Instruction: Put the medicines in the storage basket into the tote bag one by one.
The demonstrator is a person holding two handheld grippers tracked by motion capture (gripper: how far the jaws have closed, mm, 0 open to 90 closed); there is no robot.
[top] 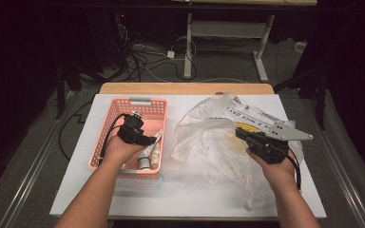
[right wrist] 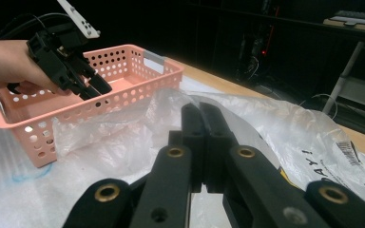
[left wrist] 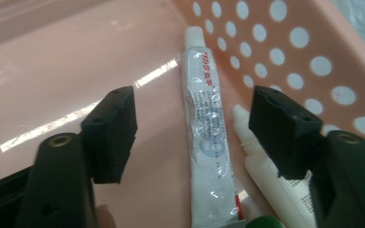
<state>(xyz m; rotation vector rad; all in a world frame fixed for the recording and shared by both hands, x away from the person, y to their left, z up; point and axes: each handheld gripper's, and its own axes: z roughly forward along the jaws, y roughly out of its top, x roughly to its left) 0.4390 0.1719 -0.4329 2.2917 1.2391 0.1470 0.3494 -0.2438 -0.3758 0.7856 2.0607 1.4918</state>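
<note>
Nearest to the lens: black jaws of the left gripper (left wrist: 192, 123) are standing spread wide, nothing between them yet, rising from the bottom of the left gripper view.

Thing being reached for: white tube (left wrist: 208, 128) is lying flat on the floor of the pink basket (left wrist: 38, 61), directly ahead of and below the spread jaws, sitting in the gap between them as that view frames it.

Long axis of the tube: it is running away from the gripper, cap at the far end and crimped end near the jaws, so the jaws are straddling it across its narrow width. By my judgement, a straight descent would let them close on the tube's sides.

Neighbour to watch: small white bottle (left wrist: 271, 180) is lying just beside the tube on the perforated-wall side, partly under the jaw on that side. It looks likely to get caught or nudged as the jaws close.

Nearer hand: left gripper (top: 140, 135) is hovering inside the basket over its contents, while the right gripper (top: 254, 137) is working well apart from it.

Right gripper state: its jaws are pressed together in the right gripper view, and the clear plastic bag (right wrist: 138, 137) is spreading around them; whether a fold of the film is being pinched I cannot tell.

Support: white table (top: 76, 190) is bearing both basket and bag.
</note>
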